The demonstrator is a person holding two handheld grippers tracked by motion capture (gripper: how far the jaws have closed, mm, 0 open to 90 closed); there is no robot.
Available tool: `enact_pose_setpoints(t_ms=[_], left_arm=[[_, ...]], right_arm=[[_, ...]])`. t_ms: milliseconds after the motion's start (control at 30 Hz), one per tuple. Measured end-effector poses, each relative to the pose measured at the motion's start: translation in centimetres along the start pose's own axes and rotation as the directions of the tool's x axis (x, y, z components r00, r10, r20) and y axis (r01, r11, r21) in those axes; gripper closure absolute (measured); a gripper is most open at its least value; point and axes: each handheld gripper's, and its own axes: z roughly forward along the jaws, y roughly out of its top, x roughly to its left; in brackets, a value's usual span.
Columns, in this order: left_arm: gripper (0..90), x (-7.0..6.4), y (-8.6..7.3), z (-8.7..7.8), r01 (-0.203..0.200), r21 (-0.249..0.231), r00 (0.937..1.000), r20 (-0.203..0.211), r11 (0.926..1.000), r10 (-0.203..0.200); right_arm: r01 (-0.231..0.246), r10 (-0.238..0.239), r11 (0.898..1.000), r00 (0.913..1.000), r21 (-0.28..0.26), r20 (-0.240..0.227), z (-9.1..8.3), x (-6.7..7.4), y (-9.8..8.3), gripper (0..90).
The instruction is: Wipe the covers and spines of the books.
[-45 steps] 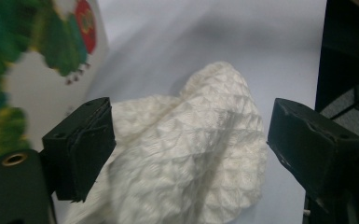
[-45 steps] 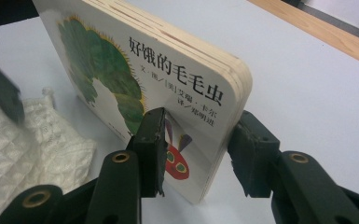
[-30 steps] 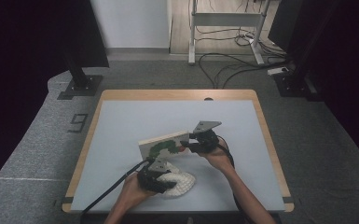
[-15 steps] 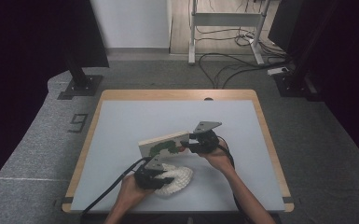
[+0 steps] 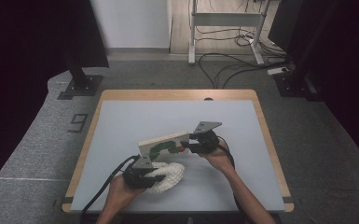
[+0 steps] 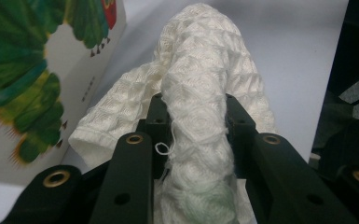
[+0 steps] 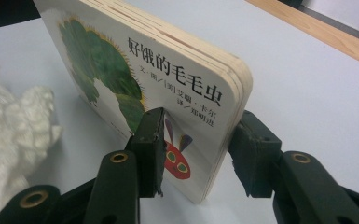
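Pale grey table [image 5: 121, 121] at frame centre: left gripper [image 5: 142, 175] is now clamping and lifting the white cloth [image 5: 168, 175], having just closed. Right gripper [image 5: 193, 145] is gripping the board book [image 5: 161, 145] upright, titled "好饿的毛毛虫".

Upright picture book [image 5: 164, 145] (white cloth [image 5: 168, 175] beside)

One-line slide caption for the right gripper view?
Right gripper clamps a caterpillar picture book upright on edge over the pale table, a white knitted cloth lying beside it.
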Motion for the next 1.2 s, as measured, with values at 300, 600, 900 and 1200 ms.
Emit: enact_pose_setpoints(t_ms=[300,600,900,1200], left_arm=[[68.2,0.6,-2.2,-2.8,0.049,0.007,0.9949,-0.089,0.9988,-0.048],[68.2,1.9,-4.7,-6.2,0.127,-0.028,0.9795,-0.154,0.9915,-0.130],[68.2,3.2,-6.6,-9.3,0.184,-0.040,0.9512,-0.244,0.9821,-0.188],[68.2,5.3,-6.6,-9.6,0.227,-0.055,0.9322,-0.277,0.9724,-0.233]], right_arm=[[0.000,0.000,1.000,1.0000,0.002,-0.002,0.0,0.0,0.1,55.6],[-0.001,0.001,1.000,1.0000,0.000,-0.003,0.0,0.0,0.0,55.3],[0.000,0.000,1.000,1.0000,-0.001,-0.004,0.0,0.0,0.0,55.3],[0.002,-0.002,1.000,1.0000,-0.001,-0.005,0.0,0.0,0.0,55.2]])
